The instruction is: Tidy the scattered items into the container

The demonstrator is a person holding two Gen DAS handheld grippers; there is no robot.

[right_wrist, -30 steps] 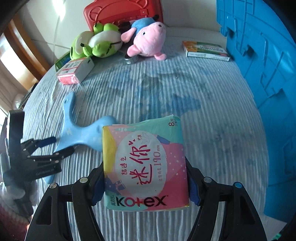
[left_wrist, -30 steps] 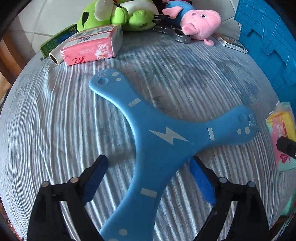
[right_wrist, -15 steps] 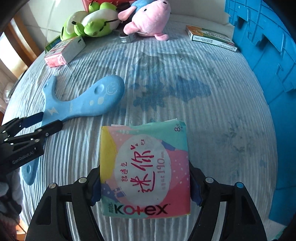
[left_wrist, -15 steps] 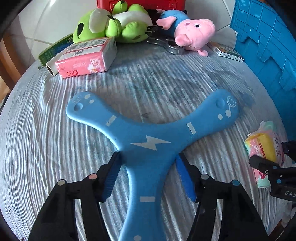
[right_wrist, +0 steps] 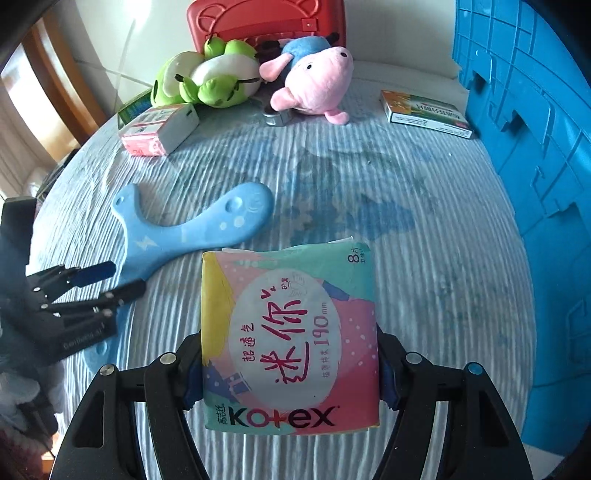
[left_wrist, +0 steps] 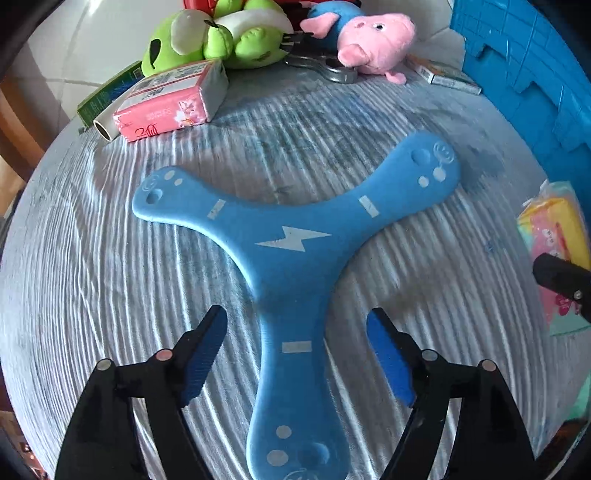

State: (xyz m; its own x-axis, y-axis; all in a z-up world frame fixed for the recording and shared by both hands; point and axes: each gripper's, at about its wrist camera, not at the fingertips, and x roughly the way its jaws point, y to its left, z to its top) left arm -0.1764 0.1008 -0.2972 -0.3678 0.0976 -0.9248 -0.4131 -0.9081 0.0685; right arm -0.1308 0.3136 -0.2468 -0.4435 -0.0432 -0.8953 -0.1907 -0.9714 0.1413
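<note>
Left wrist view: the left gripper (left_wrist: 295, 350), jaws opening, straddles the boomerang (left_wrist: 291, 266) without touching; closing off-centre could pivot it.

Right wrist view: the right gripper (right_wrist: 290, 363) clamps the pad pack (right_wrist: 290, 332); the blue crate (right_wrist: 535, 184) stands right, and the soft pack may slip.

a round table under a ribbed pale-blue cloth (right_wrist: 424, 206) fills both views. past its far edge stands a white tiled wall (right_wrist: 399, 33); past its left edge, warm wooden framing (right_wrist: 55, 85) in bright daylight.
</note>
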